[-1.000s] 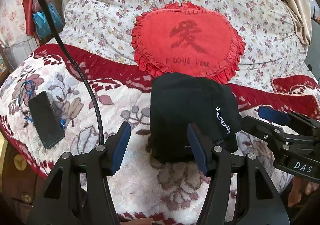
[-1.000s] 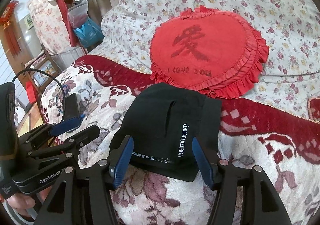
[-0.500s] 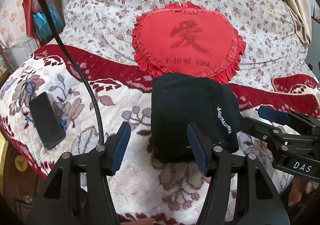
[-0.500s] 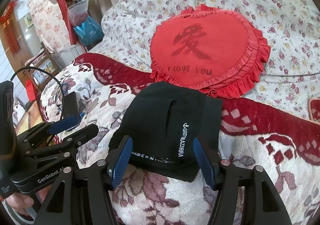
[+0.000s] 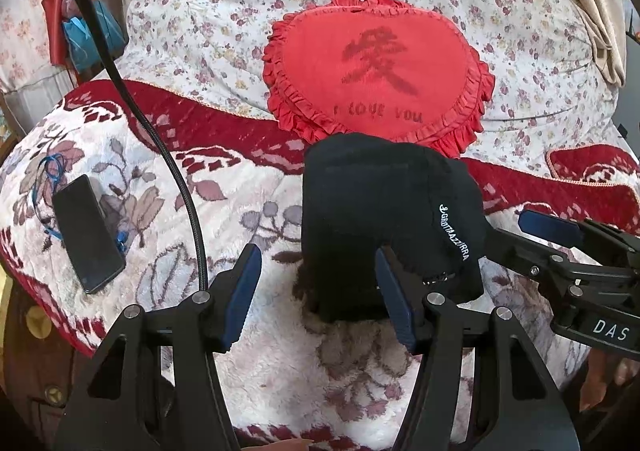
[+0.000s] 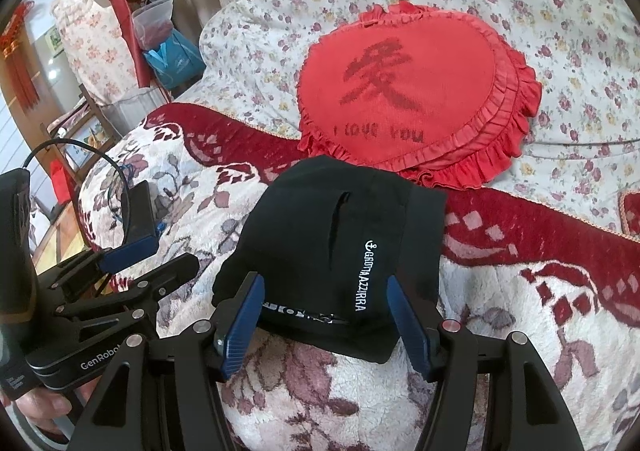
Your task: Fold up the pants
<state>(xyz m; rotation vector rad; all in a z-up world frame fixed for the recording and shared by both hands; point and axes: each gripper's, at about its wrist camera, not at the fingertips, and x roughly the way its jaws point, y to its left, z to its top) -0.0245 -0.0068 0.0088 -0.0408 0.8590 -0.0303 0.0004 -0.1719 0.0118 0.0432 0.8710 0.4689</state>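
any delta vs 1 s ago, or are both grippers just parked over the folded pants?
No visible change. The left gripper and right gripper stay open and empty, and nothing was gripped or released. The folded black pants lie where they were on the blanket, below the red heart pillow; the phone is unmoved.

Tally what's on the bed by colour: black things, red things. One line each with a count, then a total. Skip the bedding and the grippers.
Black: 2, the folded pants and the phone.
Red: 1, the heart-shaped cushion.
Total: 3.
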